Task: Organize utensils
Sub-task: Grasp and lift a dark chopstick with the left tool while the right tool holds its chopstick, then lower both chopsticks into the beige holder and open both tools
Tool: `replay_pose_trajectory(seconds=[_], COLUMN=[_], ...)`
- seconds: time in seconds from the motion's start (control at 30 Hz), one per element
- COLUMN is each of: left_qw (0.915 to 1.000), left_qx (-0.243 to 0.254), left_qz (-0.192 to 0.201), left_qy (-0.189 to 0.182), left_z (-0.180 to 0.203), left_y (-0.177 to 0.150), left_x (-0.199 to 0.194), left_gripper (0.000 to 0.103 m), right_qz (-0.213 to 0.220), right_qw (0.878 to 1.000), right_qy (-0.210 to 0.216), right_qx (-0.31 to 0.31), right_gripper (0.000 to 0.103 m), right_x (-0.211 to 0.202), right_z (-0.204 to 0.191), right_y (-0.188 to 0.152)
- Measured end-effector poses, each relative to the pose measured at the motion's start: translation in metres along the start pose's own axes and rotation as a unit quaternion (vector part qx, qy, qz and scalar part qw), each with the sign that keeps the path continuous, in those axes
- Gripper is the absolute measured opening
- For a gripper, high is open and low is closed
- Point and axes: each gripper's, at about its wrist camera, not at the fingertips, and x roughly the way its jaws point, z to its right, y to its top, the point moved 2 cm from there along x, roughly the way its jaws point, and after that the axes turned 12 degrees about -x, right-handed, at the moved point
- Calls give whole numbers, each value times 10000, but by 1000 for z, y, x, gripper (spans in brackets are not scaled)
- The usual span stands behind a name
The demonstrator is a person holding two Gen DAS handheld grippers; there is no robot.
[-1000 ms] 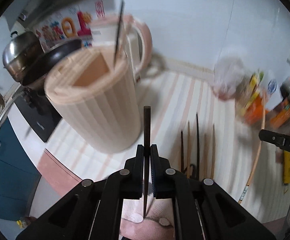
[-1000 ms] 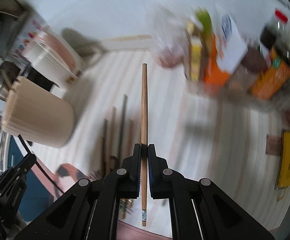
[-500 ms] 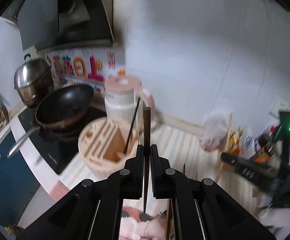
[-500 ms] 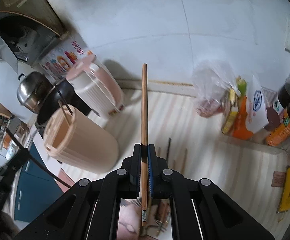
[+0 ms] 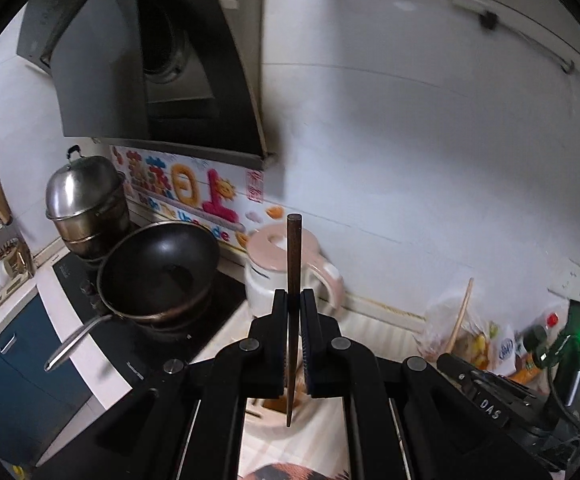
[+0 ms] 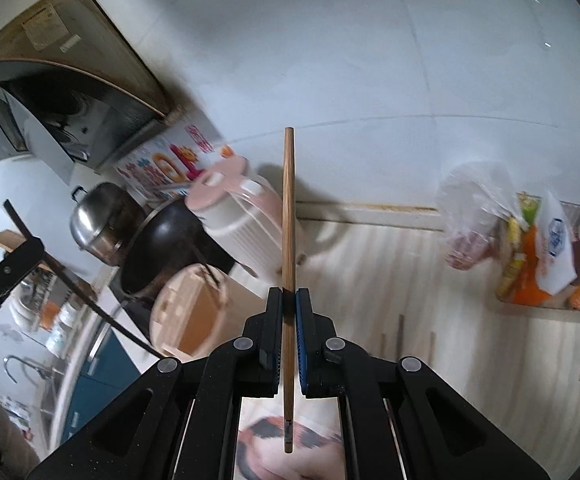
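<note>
Left wrist view: dark chopstick (image 5: 292,264) clamped between the narrow jaws of the left gripper (image 5: 293,300), upright in frame, blunt end up and thin tip down past the pads. Just under the tip, a glimpse of the round beige utensil holder (image 5: 276,406), mostly hidden behind the fingers. Behind the stick, pink-lidded kettle (image 5: 286,272) against the wall; to its left, black wok (image 5: 158,268) on the hob, then steel steamer pot (image 5: 86,208), with the range hood (image 5: 138,60) overhead. At lower right, right gripper (image 5: 489,396) seen from the side, a light stick rising from it.

Right wrist view: light wooden chopstick (image 6: 288,208) pinched in the nearly closed jaws of the right gripper (image 6: 288,300), running straight up the frame, both ends clear of the pads. Lower left, utensil holder (image 6: 186,312) with slotted top standing on the striped counter mat (image 6: 429,280), one dark stick already leaning in it. Kettle (image 6: 234,216) just behind, wok (image 6: 162,240) and steamer pot (image 6: 98,220) further left. Several more chopsticks (image 6: 401,336) lying on the mat to the right of the fingers. Plastic bag (image 6: 473,216) and packets (image 6: 537,256) at far right by the wall. At left edge, left gripper (image 6: 6,276) with its dark stick slanting down.
</note>
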Motion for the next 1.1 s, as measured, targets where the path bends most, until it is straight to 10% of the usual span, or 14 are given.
replay_pose_trajectory(seconds=[0.43,1.1], left_qw=[9972,9911], left_qx=[-739,-1256], left_qz=[66,-287], left_qy=[63,339], left_z=[-40,-73], left_y=[12,-8], left_x=[24,76], left_gripper=[3,4], right_qz=[757,611], right_qw=[9967,9957], right_qy=[268,385], right_qx=[-142,-575], right_gripper=[6,6], right_x=[33,118], right_z=[-63,-80], right_y=[70,64])
